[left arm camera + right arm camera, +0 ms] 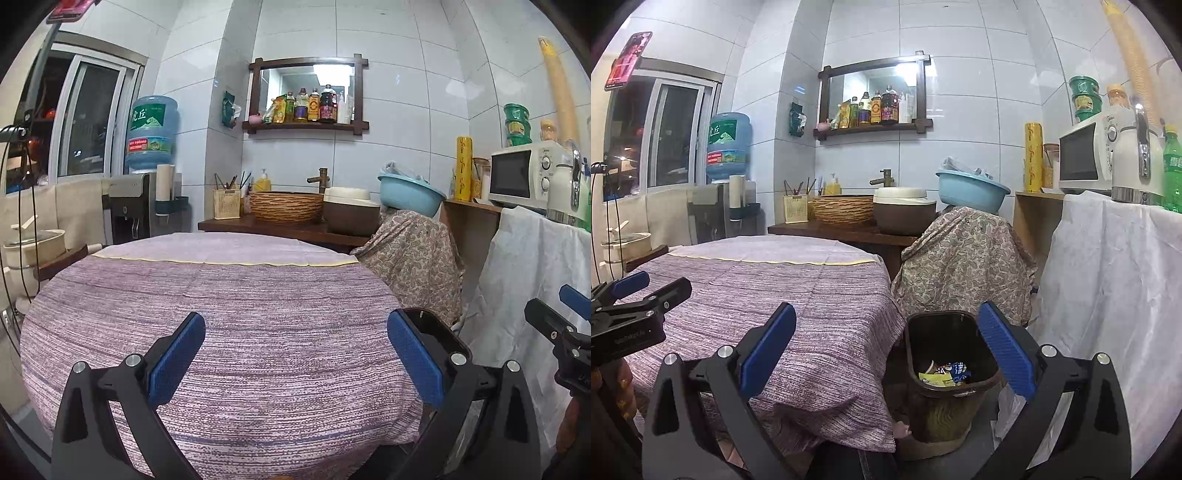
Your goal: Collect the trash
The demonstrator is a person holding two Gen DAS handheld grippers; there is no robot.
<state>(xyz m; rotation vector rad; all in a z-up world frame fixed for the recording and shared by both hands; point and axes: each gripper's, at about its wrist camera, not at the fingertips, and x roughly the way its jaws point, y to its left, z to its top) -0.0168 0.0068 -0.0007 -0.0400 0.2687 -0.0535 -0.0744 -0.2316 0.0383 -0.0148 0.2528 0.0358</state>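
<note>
A dark brown trash bin [947, 373] stands on the floor at the table's right side; it holds several crumpled wrappers [945, 373], blue, yellow and white. My right gripper [886, 354] is open and empty, its right blue finger over the bin's rim. My left gripper [295, 354] is open and empty above the purple striped tablecloth [221, 314]. The bin's edge shows behind the left gripper's right finger [443, 339]. The right gripper shows at the right edge of the left wrist view [565, 325]; the left gripper shows at the left of the right wrist view [635, 306].
A chair draped in paisley cloth [964, 258] stands behind the bin. A white-covered cabinet [1108, 277] with microwave [1086, 155], kettle and green bottle stands right. A wooden counter [842, 230] with basket, cooker and blue basin lies beyond the table. A water dispenser [147, 147] stands at the left.
</note>
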